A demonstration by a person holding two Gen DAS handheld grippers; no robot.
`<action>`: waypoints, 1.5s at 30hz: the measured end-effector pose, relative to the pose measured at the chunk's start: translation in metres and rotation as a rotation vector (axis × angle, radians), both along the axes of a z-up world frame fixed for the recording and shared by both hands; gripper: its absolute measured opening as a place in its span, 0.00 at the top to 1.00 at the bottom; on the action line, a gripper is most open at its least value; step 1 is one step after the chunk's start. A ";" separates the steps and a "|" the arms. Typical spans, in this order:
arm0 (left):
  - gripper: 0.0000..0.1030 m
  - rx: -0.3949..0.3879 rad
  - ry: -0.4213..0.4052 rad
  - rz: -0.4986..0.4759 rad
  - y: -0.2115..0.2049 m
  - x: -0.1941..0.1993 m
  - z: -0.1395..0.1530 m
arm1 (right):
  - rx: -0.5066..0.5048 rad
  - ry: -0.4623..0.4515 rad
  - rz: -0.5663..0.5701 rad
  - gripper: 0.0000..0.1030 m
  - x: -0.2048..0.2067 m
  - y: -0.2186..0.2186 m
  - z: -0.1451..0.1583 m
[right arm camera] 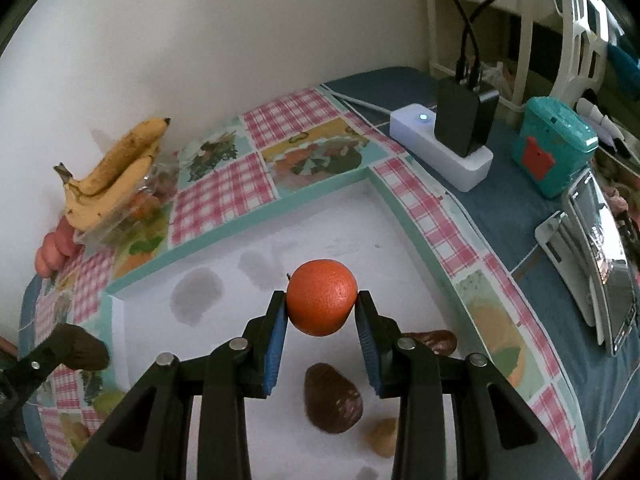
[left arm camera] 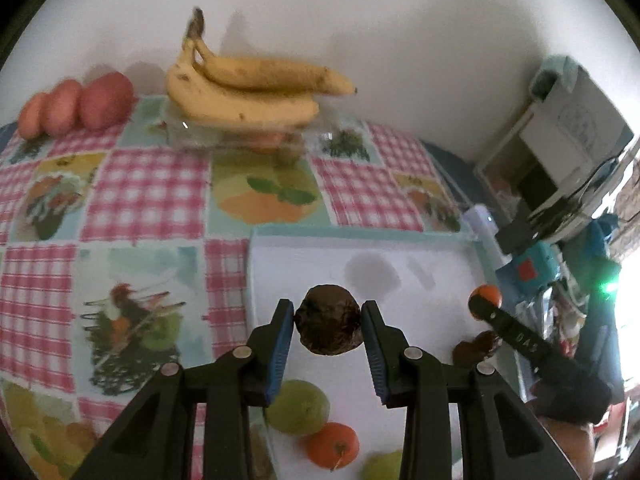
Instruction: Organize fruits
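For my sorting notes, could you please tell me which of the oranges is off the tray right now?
The orange clamped between the right gripper's fingers, hanging above the tray. The other orange lies on the tray beside a green fruit.

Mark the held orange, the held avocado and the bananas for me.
orange (right arm camera: 322, 297): right wrist view, middle of its peel between the pads.
avocado (left arm camera: 329, 320): left wrist view, centre of its dark skin.
bananas (left arm camera: 244, 110): left wrist view, middle of the lower banana.
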State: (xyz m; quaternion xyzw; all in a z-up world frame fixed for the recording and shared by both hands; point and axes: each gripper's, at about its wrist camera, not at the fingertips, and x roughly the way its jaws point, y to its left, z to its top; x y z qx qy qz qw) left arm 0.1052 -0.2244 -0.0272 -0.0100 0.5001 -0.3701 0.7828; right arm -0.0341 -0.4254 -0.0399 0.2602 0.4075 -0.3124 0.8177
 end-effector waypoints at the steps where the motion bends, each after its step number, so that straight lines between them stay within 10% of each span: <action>1: 0.64 0.008 0.003 -0.004 -0.003 0.000 -0.004 | -0.003 0.008 0.001 0.65 0.002 -0.002 -0.003; 24: 0.62 0.068 -0.053 -0.047 -0.012 -0.004 -0.003 | -0.045 0.060 0.024 0.65 0.018 -0.006 -0.016; 28: 0.62 0.070 -0.062 -0.022 0.006 -0.008 0.012 | -0.074 0.037 0.017 0.50 0.013 -0.001 -0.005; 32: 0.28 0.122 -0.113 0.045 0.034 -0.010 0.024 | -0.075 0.028 0.013 0.45 0.005 0.009 0.004; 45: 0.02 0.317 -0.128 0.408 0.164 -0.011 0.005 | -0.092 0.026 0.074 0.22 -0.027 0.079 0.020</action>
